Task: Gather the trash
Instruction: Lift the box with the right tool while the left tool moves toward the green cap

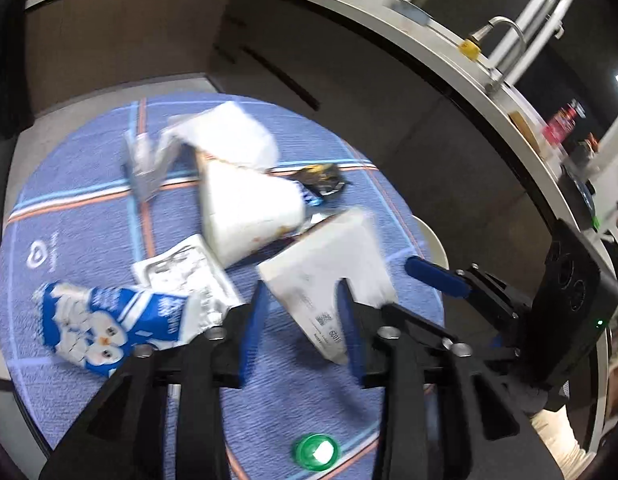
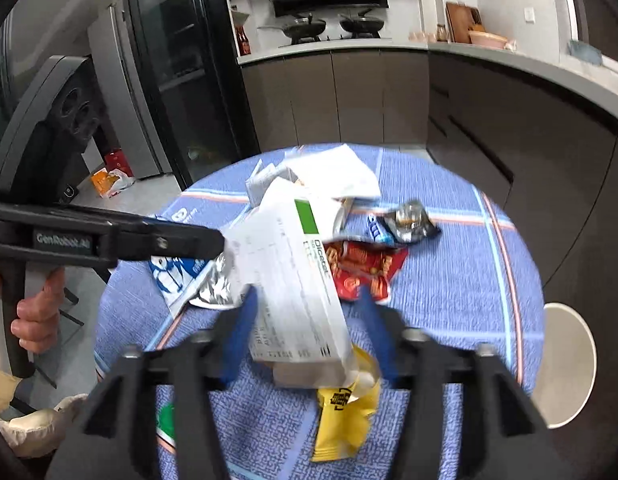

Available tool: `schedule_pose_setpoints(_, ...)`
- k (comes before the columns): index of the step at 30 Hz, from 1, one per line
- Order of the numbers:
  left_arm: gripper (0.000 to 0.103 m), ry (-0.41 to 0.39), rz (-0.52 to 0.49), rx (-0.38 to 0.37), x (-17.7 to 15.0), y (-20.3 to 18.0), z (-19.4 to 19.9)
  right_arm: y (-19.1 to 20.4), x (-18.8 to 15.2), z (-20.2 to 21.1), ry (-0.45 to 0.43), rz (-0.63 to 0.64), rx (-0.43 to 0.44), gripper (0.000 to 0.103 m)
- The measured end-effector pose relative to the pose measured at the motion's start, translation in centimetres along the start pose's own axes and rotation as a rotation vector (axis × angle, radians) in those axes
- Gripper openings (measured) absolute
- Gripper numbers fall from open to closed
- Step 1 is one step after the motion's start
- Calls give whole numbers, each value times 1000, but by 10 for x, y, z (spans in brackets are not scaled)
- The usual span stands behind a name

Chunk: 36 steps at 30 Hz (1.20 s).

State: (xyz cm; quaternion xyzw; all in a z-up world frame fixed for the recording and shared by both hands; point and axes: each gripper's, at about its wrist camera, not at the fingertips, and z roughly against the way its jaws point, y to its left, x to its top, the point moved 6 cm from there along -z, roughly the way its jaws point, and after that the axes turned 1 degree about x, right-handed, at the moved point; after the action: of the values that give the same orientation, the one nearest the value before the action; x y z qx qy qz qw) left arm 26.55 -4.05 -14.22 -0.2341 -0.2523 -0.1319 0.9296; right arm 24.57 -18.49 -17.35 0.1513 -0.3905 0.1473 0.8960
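Two grippers, left and right, stand with fingers apart astride one white box over the bench, pads off it. Recommend clamping one pair squarely before lifting; litter crowds close.

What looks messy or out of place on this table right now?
Crumpled trash is strewn over the blue tablecloth: a torn-open blue and white snack bag, a red wrapper, a yellow packet, and a white medicine box tilted between the right gripper's open jaws.
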Motion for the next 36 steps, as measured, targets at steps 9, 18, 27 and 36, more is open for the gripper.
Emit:
schedule_pose_setpoints(9,53,53,-46,60,-76,25,30,11,-8,-25,78,34,72,78)
schedule_pose_setpoints(18,53,72,-17,33,-107,30,42,9,-7,-61,191,9,129,56)
schedule_pose_setpoints(27,53,114,-79,-24,-119,-3,37,8,23,-20,61,-82,210,18)
schedule_pose_setpoints(36,53,178,-178,26,-131,-33,0,3,23,27,-18,-99,187,18)
